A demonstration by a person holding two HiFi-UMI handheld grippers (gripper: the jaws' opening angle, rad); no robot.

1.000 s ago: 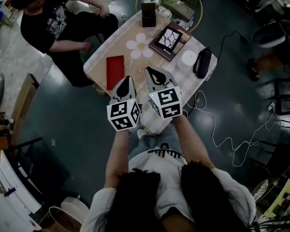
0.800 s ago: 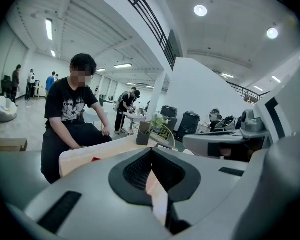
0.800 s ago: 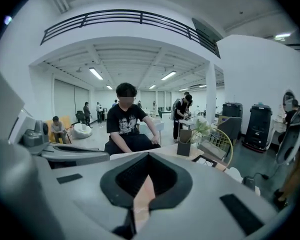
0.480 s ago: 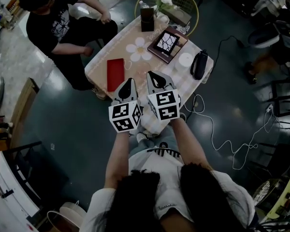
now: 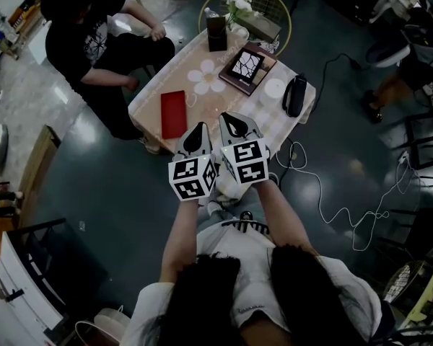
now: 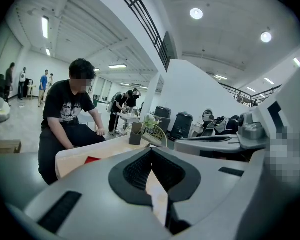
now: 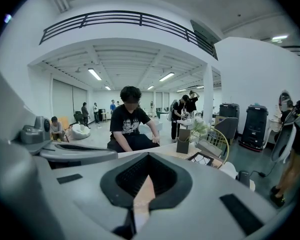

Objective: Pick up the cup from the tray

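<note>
Cup (image 5: pixel 274 88) between tray (image 5: pixel 247 65) and black object (image 5: pixel 296 95)

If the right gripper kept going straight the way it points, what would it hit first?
Most likely the bare tablecloth, just left of the dark tray. The right gripper tilts downward, so it should land there first, though depth is uncertain.

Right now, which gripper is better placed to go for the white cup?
Probably right: the right gripper is nearer the white cup; the left gripper points toward the red book. Both are shut, so open first.
</note>
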